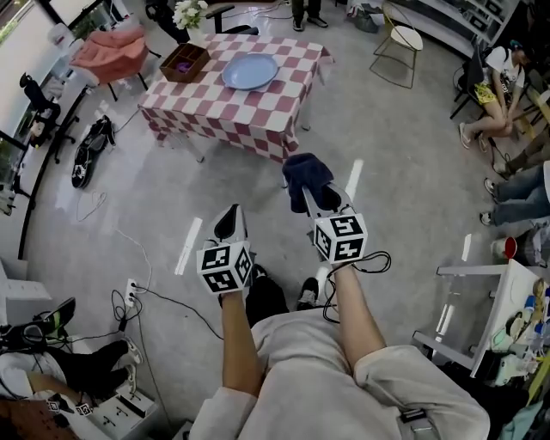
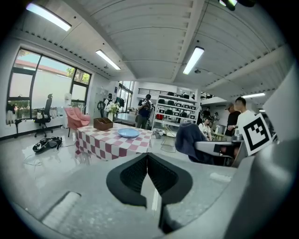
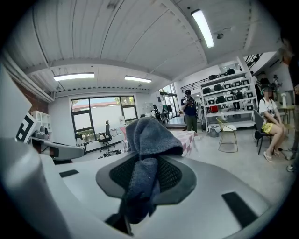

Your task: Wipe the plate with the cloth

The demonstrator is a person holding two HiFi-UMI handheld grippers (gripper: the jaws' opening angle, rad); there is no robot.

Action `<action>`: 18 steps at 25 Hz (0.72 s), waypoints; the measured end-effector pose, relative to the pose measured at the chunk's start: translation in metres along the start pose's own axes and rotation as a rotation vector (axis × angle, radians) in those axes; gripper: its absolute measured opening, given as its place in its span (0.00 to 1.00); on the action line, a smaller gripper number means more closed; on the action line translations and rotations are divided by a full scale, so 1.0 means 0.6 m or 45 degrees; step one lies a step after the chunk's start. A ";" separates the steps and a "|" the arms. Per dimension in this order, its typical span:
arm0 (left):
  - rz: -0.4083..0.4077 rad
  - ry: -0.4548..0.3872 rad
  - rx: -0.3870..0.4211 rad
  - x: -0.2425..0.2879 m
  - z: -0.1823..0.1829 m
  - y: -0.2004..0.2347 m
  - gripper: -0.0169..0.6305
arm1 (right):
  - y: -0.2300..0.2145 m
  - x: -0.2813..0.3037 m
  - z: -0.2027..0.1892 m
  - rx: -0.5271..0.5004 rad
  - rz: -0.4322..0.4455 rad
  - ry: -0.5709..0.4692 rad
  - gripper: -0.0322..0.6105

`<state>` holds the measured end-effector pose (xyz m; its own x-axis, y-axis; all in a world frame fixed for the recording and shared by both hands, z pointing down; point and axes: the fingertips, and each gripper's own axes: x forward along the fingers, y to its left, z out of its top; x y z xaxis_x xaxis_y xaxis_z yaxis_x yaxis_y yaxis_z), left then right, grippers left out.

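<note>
Two grippers are in use. The right gripper (image 3: 145, 175) has its jaws closed on a dark blue cloth (image 3: 148, 135), which bunches up above them and hangs down between them. The left gripper (image 2: 147, 173) has its jaws pressed together with nothing between them. The pale blue plate (image 1: 250, 71) lies flat on a checked table (image 1: 249, 116), toward its far side and well apart from both grippers, with bare floor between. Wiping has not begun, and the step in hand appears to be the approach. The cloth is held only by a fold, so the loose bunch should meet the plate first and be pressed flat before any sweep. The empty left gripper could steady the rim so the plate does not slide. A brown box (image 1: 184, 62) stands just beside the plate on its left, with flowers (image 1: 189, 13) behind it, so a wide stroke that way risks a knock. A pink chair (image 1: 110, 50) stands left of the table and a wire-frame chair (image 1: 400, 43) to its right. Cables (image 1: 129, 292) lie on the floor at the person's left and are a trip hazard. Seated people (image 1: 490, 86) at the right are well clear.
</note>
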<state>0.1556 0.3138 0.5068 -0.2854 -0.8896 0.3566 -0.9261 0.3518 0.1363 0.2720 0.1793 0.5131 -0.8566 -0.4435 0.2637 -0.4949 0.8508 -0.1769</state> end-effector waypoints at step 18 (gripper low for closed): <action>-0.379 0.008 0.063 0.430 0.209 0.132 0.04 | -0.107 0.335 0.133 0.011 -0.285 -0.042 0.22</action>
<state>-0.0224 0.0757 0.4938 0.0022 -0.9496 0.3135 -0.9797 0.0608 0.1909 0.1203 0.0129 0.5017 -0.7293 -0.6302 0.2665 -0.6745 0.7274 -0.1257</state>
